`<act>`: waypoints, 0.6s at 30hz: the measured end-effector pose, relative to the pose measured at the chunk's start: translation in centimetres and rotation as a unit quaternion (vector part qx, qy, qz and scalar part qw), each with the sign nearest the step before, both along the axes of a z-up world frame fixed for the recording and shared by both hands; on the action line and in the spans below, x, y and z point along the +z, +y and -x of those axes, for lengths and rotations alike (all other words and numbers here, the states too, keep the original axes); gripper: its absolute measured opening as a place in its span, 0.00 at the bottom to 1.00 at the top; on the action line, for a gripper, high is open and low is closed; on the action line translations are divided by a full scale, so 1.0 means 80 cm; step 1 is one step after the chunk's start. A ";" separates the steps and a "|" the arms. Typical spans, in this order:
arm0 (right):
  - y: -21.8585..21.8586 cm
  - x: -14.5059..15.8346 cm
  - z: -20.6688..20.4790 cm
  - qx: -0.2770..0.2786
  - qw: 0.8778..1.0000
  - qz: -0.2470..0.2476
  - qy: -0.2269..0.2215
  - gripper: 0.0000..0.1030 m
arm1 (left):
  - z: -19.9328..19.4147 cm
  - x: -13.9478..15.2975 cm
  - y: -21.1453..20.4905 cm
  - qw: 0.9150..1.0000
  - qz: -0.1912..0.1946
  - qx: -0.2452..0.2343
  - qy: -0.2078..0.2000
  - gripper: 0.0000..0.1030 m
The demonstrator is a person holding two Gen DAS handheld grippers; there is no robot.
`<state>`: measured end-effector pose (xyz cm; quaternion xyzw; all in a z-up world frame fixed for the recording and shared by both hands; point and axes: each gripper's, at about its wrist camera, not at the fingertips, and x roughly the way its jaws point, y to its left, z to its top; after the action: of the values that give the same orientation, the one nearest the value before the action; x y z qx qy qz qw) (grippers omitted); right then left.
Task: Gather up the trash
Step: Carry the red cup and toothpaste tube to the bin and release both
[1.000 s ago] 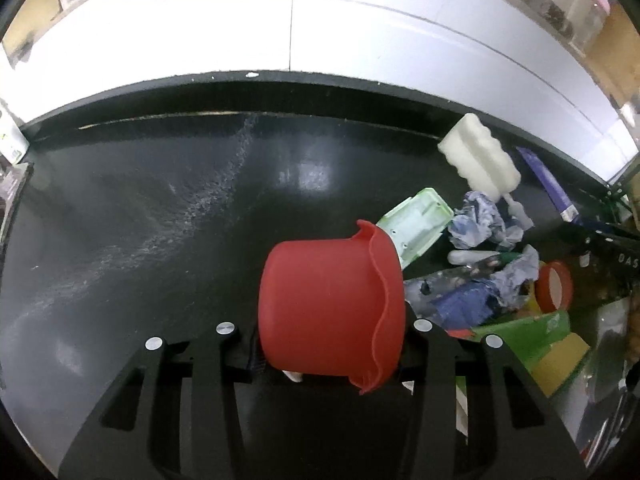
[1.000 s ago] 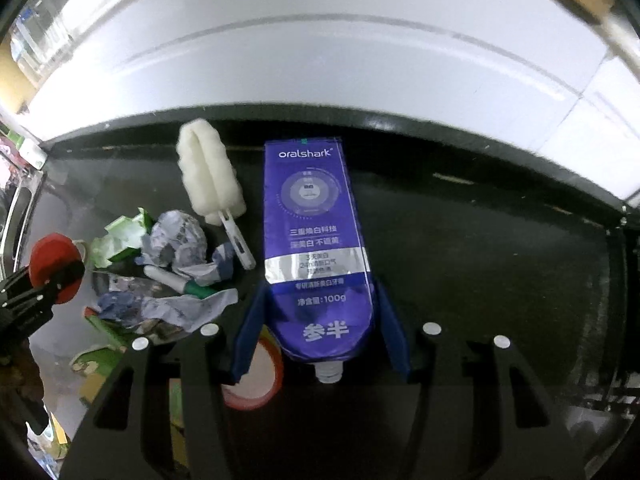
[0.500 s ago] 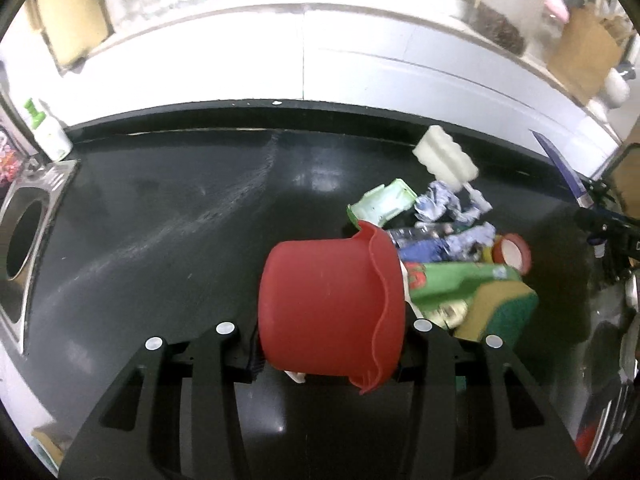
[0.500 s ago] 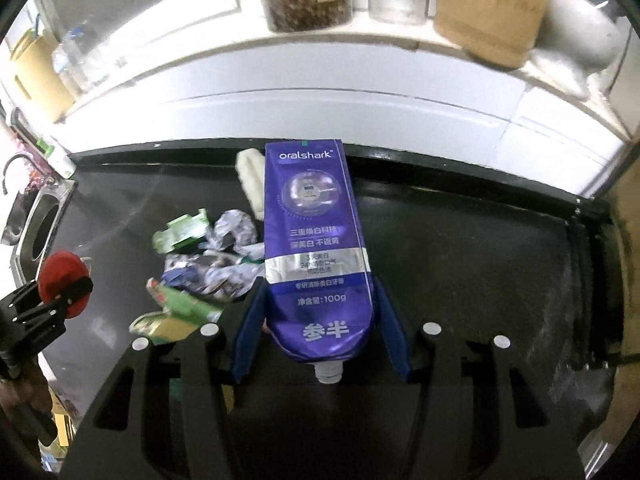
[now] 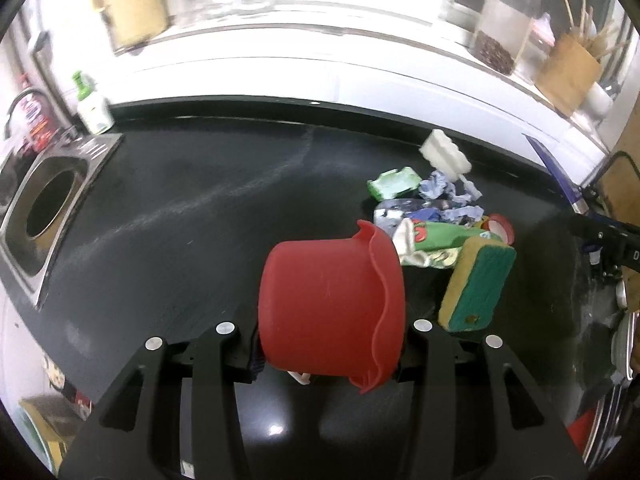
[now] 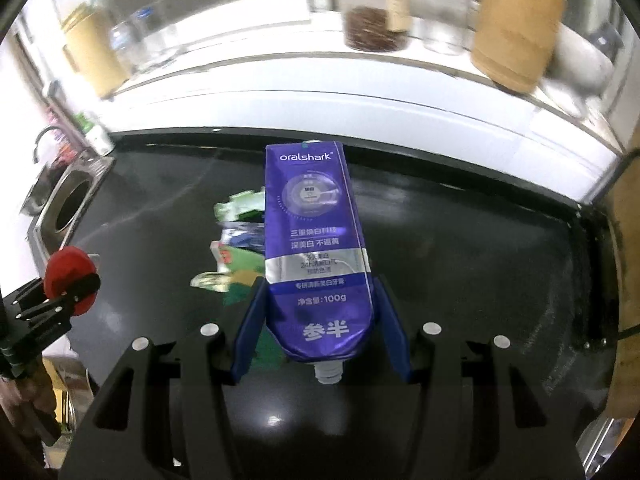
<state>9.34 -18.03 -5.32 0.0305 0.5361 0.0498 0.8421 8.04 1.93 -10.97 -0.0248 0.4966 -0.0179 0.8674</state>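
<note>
My left gripper (image 5: 328,356) is shut on a red plastic cup (image 5: 330,308) lying on its side, held high over the black counter (image 5: 168,240). My right gripper (image 6: 322,328) is shut on a purple toothpaste tube (image 6: 316,248), cap end toward the camera. Below lies a trash pile: a green wrapper (image 5: 440,236), crumpled paper (image 5: 438,188), a white sponge brush (image 5: 444,154) and a yellow-green sponge (image 5: 478,284). In the right wrist view the left gripper with the red cup (image 6: 70,276) shows at the left edge, and the pile (image 6: 236,248) is partly hidden behind the tube.
A steel sink (image 5: 48,208) with a round drain sits at the counter's left end, a soap bottle (image 5: 94,106) behind it. A white ledge (image 5: 320,76) along the back holds jars (image 5: 502,28) and a brown holder (image 5: 568,68).
Both grippers have risen and pulled back from the counter, keeping the cup and the tube. The trash pile looks smaller, and the sink and ledge have come into view.
</note>
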 end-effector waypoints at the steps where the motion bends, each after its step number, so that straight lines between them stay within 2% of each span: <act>1: 0.010 0.003 0.000 0.008 1.000 -0.001 -0.001 0.52 | 0.008 0.003 0.010 1.000 0.002 0.008 -0.002 0.42; 6: 0.104 0.014 0.002 0.087 0.996 -0.016 -0.005 0.52 | 0.057 0.013 0.071 0.998 -0.002 0.063 -0.015 0.42; 10: 0.207 0.014 0.009 0.172 0.984 -0.038 0.000 0.52 | 0.106 0.013 0.135 0.992 -0.011 0.123 -0.017 0.42; 15: 0.365 0.010 0.036 0.295 0.953 -0.068 0.016 0.52 | 0.185 0.011 0.227 0.976 -0.025 0.215 -0.014 0.42; 18: 0.451 0.010 0.061 0.355 0.931 -0.081 0.029 0.52 | 0.238 0.007 0.284 0.961 -0.030 0.274 -0.010 0.42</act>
<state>4.48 18.02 -4.55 -0.0920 0.5300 0.3879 0.7484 -10.97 24.64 -10.37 -0.1336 0.4627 0.2353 0.8442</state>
